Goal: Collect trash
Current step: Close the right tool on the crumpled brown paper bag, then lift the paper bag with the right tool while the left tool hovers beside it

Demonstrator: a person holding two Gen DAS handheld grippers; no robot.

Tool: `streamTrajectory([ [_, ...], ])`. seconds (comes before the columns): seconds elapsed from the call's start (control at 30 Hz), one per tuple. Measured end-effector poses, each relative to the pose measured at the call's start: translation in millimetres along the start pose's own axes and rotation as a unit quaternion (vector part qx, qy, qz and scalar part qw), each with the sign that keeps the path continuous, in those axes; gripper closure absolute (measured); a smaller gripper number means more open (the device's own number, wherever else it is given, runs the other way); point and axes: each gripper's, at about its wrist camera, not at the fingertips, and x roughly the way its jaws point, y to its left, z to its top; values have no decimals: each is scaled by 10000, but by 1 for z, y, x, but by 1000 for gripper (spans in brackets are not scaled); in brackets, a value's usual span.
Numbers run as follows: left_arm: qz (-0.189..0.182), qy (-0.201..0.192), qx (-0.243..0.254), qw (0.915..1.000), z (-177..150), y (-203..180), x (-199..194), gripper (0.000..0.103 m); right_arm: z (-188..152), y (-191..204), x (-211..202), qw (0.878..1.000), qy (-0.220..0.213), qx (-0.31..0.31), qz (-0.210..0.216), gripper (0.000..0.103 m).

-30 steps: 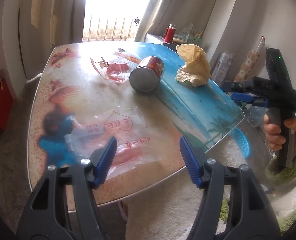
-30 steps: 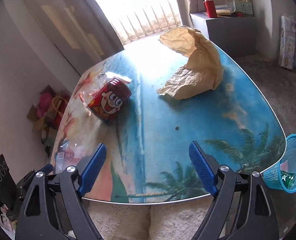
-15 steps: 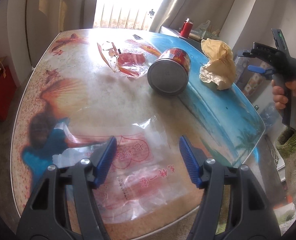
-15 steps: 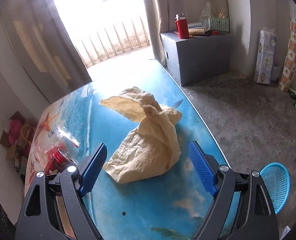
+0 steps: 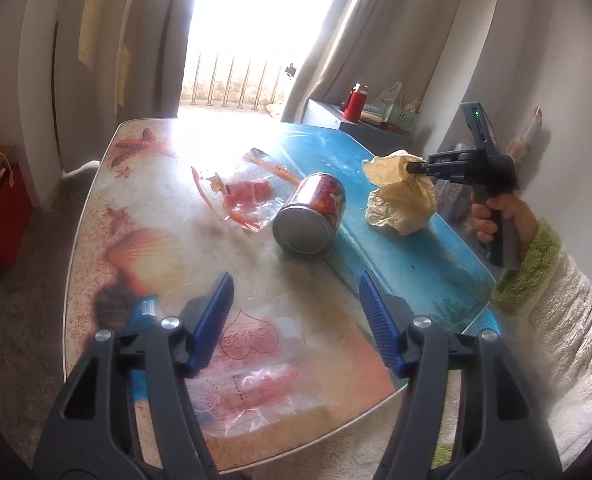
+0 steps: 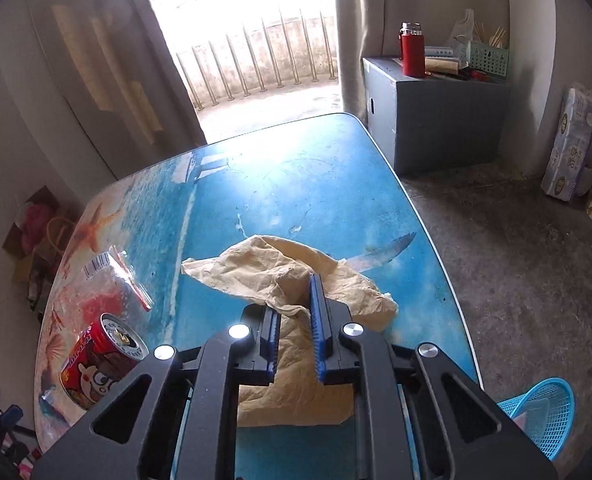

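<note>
A crumpled yellowish paper lies on the blue right side of the table. My right gripper is shut on its top fold. In the left wrist view the right gripper bites into the paper, with a hand in a fleecy sleeve holding it. A red can lies on its side mid-table, beside a clear wrapper with red print. My left gripper hangs open above a clear plastic bag with a red heart near the front edge, and nothing is between its fingers.
A blue mesh basket stands on the floor off the table's right front corner. A grey cabinet with a red flask stands at the back right. A red bag sits on the floor at the left.
My right gripper moved over the yellowish paper, came down and closed on it. My left gripper drew back and up a little above the clear bag, still open.
</note>
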Motion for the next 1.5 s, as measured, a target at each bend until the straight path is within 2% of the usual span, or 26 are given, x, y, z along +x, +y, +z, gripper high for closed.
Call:
streamTrajectory([
  [0.23,-834,255,178,9960,7,-47,23,42,-51,1,-16,9988,319,0,360,96],
  [0.4,-1212,382,100,9918,20,-76,52,59,-85,1,-8,9958,660,70,626,96],
  [0.6,-1247,631,-83,9901,28,-96,94,80,-113,-1,-13,9890,937,228,1126,96],
  [0.7,-1317,846,-157,9875,25,-103,111,82,-125,-2,-25,9844,1024,319,1396,96],
  [0.87,-1301,1258,41,9835,7,-116,135,86,-150,-5,-44,9747,1127,577,1843,96],
  [1.0,-1170,1595,73,9802,-11,-118,153,92,-164,-11,-56,9775,1073,578,1721,93],
  [1.03,-1155,1667,65,9792,-15,-118,157,92,-166,-14,-59,9782,1065,590,1683,91],
  [1.1,-1084,1776,86,9781,-21,-119,164,95,-167,-20,-67,9776,1047,615,1717,79],
  [1.17,-1038,1747,111,9791,-24,-119,166,97,-165,-27,-77,9805,920,573,1639,60],
  [1.23,-1010,1741,162,9794,-23,-121,167,97,-163,-34,-91,9836,708,558,1561,51],
  [1.33,-917,1697,356,9806,-24,-125,167,99,-160,-50,-95,9833,560,892,1483,49],
  [1.43,-788,1633,644,9813,-24,-132,166,99,-162,-61,-79,9821,754,1178,1259,49],
  [1.5,-695,1592,830,9813,-25,-136,165,99,-163,-59,-66,9795,904,1272,1273,49],
])
